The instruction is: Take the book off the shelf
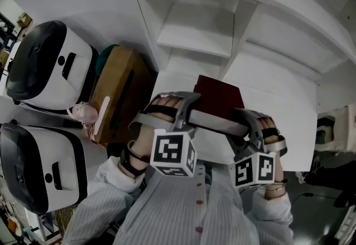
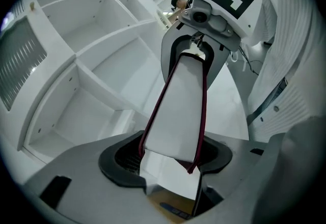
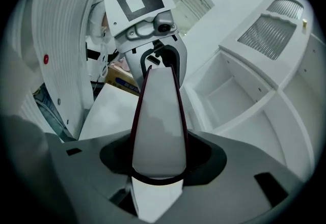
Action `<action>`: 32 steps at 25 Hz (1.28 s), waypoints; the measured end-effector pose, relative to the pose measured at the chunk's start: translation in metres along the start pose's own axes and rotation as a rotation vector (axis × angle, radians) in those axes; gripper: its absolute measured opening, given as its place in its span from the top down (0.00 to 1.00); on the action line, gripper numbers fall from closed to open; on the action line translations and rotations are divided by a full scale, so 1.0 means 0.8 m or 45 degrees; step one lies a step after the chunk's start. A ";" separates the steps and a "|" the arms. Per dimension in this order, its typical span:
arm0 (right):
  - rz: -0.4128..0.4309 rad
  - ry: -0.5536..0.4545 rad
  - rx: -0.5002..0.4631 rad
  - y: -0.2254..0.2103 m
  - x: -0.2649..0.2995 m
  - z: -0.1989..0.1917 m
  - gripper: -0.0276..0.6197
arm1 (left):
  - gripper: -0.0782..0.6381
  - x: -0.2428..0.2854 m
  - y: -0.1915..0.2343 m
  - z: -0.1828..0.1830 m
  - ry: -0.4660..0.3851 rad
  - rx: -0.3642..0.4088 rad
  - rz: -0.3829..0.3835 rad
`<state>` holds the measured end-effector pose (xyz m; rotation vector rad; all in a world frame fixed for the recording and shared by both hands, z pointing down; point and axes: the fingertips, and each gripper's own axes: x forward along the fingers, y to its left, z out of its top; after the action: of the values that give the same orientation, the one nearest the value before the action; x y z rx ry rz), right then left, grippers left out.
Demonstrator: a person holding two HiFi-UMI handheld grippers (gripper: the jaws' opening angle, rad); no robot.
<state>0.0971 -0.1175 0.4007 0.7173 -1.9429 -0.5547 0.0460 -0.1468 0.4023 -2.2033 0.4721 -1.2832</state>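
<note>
Your left gripper (image 1: 183, 109) is closed on the left end of the book (image 1: 219, 99). Its jaws stand wide apart and press on the two dark red covers, with the white page block showing between them. Your right gripper (image 1: 247, 121) holds the opposite end in the same manner, its jaws closed across the thickness of the book. In each gripper view the book runs straight from the near jaws to the other gripper at its far end. The book is clear of the white shelf unit (image 1: 194, 32). It hangs between the two grippers in front of the open compartments, over the white surface (image 1: 283, 110) at their foot, with one red cover facing up. A brown cardboard box (image 1: 119, 88) stands to the left of the shelf unit. Two white appliances (image 1: 44, 65) with dark tops sit farther left.
</note>
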 end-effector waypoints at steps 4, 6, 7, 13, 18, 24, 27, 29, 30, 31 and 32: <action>0.082 0.004 0.091 0.022 -0.002 -0.017 0.61 | 0.51 0.011 -0.025 0.007 -0.023 -0.021 -0.101; 0.128 0.000 0.141 0.036 -0.001 -0.025 0.61 | 0.51 0.016 -0.038 0.008 -0.029 -0.032 -0.157; 0.152 0.000 0.165 0.043 -0.002 -0.028 0.61 | 0.51 0.018 -0.046 0.008 -0.030 -0.039 -0.188; 0.269 0.006 0.283 0.075 -0.009 -0.039 0.61 | 0.51 0.023 -0.083 0.011 -0.043 -0.081 -0.345; 0.354 0.033 0.330 0.093 -0.013 -0.042 0.61 | 0.51 0.024 -0.106 0.010 -0.052 -0.136 -0.450; 0.442 0.030 0.388 0.116 -0.015 -0.043 0.61 | 0.51 0.023 -0.131 0.005 -0.058 -0.185 -0.556; 0.469 0.042 0.404 0.124 -0.015 -0.045 0.61 | 0.51 0.023 -0.139 0.004 -0.057 -0.188 -0.588; 0.481 0.050 0.412 0.127 -0.015 -0.046 0.61 | 0.51 0.025 -0.142 0.004 -0.055 -0.186 -0.603; 0.485 0.053 0.416 0.128 -0.015 -0.047 0.61 | 0.51 0.026 -0.144 0.004 -0.054 -0.185 -0.610; 0.489 0.057 0.419 0.129 -0.014 -0.048 0.61 | 0.51 0.027 -0.145 0.004 -0.053 -0.183 -0.616; 0.493 0.061 0.422 0.131 -0.014 -0.049 0.61 | 0.51 0.027 -0.146 0.003 -0.052 -0.181 -0.622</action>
<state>0.1100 -0.0375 0.4781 0.5270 -2.0814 0.0227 0.0624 -0.0657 0.4873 -2.5596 0.0005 -1.4770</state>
